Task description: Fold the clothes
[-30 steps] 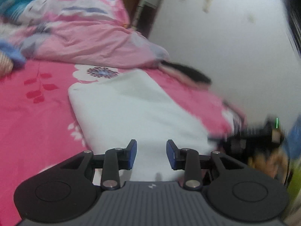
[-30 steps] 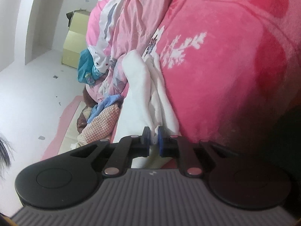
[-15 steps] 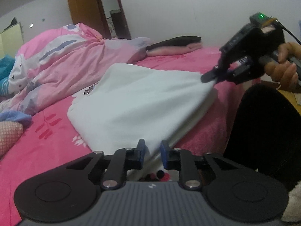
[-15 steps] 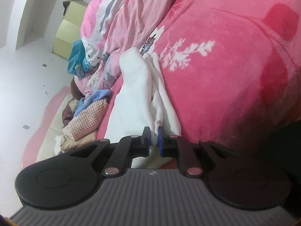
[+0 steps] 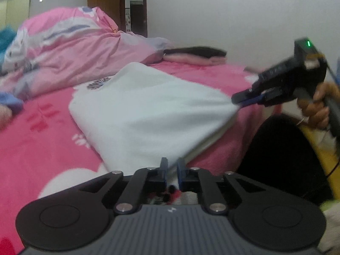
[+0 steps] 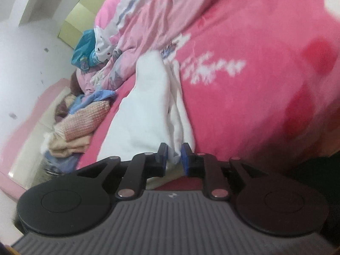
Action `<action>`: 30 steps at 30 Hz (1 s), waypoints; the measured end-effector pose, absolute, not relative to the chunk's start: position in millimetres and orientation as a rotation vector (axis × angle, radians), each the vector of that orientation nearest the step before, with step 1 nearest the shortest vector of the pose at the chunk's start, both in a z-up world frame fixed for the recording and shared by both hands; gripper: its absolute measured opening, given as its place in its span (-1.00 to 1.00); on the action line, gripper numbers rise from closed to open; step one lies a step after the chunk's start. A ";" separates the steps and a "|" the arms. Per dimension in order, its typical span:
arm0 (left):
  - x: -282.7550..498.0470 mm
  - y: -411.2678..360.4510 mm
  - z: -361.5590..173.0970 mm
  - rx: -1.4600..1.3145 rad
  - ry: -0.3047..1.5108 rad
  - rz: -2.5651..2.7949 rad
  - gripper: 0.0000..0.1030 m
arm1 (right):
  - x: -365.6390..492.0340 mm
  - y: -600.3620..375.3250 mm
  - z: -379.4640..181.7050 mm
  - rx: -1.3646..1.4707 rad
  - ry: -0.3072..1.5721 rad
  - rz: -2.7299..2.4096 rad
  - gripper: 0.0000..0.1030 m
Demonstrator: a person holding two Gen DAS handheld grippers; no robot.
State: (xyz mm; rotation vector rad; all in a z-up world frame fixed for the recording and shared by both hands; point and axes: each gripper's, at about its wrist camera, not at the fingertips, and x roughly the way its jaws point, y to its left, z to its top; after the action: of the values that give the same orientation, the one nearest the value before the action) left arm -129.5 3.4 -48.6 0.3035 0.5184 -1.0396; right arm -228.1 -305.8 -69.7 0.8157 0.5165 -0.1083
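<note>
Now the near edge comes up

Both tools pinch the white garment (image 5: pixel 148 110) on the pink bed (image 5: pixel 38 140): left tool (image 5: pixel 172 165) has just narrowed onto one corner, right tool (image 6: pixel 174 155) has eased slightly, cloth between. Next, probably, carry the edge across evenly.
</note>
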 end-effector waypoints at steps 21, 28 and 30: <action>-83.7 11.5 -67.6 0.013 0.620 -1.117 -0.54 | -180.1 -279.6 -31.0 0.393 0.431 -0.178 -0.87; -78.8 18.6 -70.6 -0.047 0.656 -1.135 -0.50 | -156.1 -288.8 -56.1 0.410 0.528 -0.307 -0.87; -77.5 21.1 -71.2 -0.050 0.665 -1.139 -0.50 | -171.9 -290.8 -50.5 0.442 0.494 -0.352 -0.87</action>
State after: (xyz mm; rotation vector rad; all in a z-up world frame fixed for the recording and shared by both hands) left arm -77.5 21.1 -71.2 -0.0501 0.6651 -1.1394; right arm -171.9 -290.8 -50.5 0.4417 0.4938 -0.3521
